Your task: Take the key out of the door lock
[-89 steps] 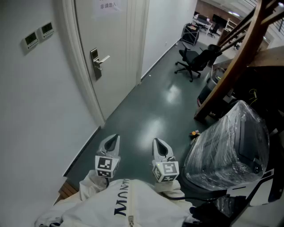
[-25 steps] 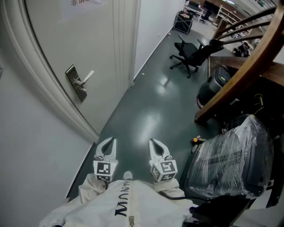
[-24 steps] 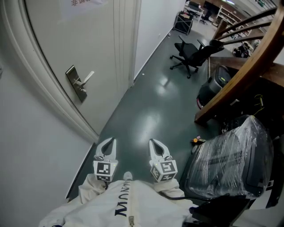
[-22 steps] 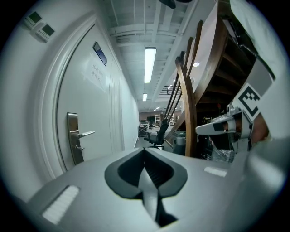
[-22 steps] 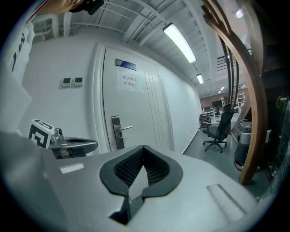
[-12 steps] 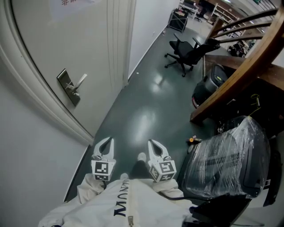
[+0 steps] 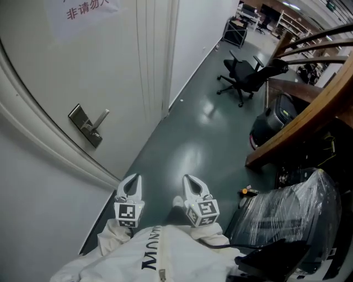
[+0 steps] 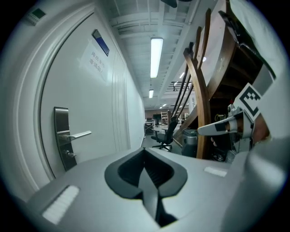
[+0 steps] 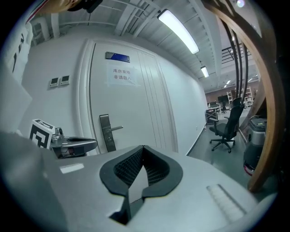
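Note:
The white door (image 7: 118, 71) stands ahead on the left, with a steel lock plate (image 7: 84, 126) and lever handle (image 7: 101, 119). The left gripper view shows the lock plate (image 8: 61, 136) and a small metal piece (image 8: 70, 154) sticking out below the handle; whether it is the key is too small to tell. My left gripper (image 7: 134, 179) and right gripper (image 7: 188, 179) are held side by side low in front of me, both shut and empty, well short of the lock. The shut left gripper (image 8: 145, 150) points past the door, and so does the right gripper (image 9: 143, 147).
A paper notice (image 7: 83, 12) hangs on the door. A black office chair (image 7: 246, 76) stands down the corridor. On the right are a wooden stair rail (image 7: 309, 113), a black bin (image 7: 272, 125) and a plastic-wrapped bundle (image 7: 289, 217). A small orange item (image 7: 246, 191) lies on the green floor.
I have walked closer to the door: the lock plate is nearer and larger in the head view. Both grippers came forward together and stayed shut.

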